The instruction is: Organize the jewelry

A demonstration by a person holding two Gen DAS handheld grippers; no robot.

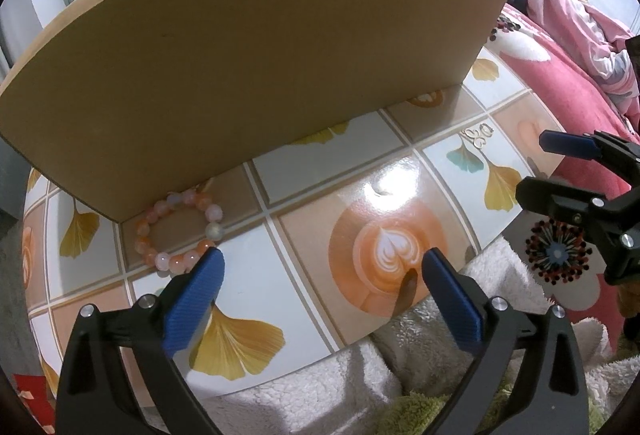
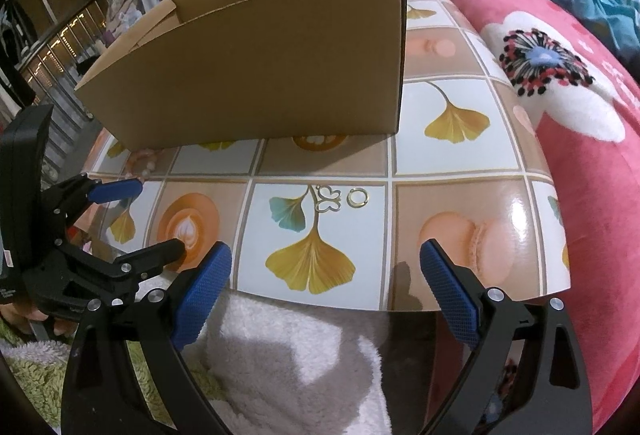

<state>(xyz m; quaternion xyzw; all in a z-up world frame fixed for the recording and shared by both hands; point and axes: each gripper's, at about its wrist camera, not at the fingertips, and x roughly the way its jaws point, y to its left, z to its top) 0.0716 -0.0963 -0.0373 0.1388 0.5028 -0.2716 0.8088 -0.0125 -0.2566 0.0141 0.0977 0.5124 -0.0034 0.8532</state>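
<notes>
Hovering spread wide over the table's (image 2: 460,171) near edge: left gripper (image 1: 320,271) and right gripper (image 2: 326,267), both empty. Lying by the cardboard box (image 1: 248,55), near its left corner: bead bracelet (image 1: 180,231). Farther right: butterfly charm (image 2: 329,198) beside gold ring (image 2: 357,197).

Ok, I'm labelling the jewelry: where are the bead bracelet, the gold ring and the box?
bead bracelet (image 1: 179,231): left wrist view, pale bead.
gold ring (image 2: 357,196): right wrist view, its band.
box (image 2: 260,67): right wrist view, front wall.
</notes>
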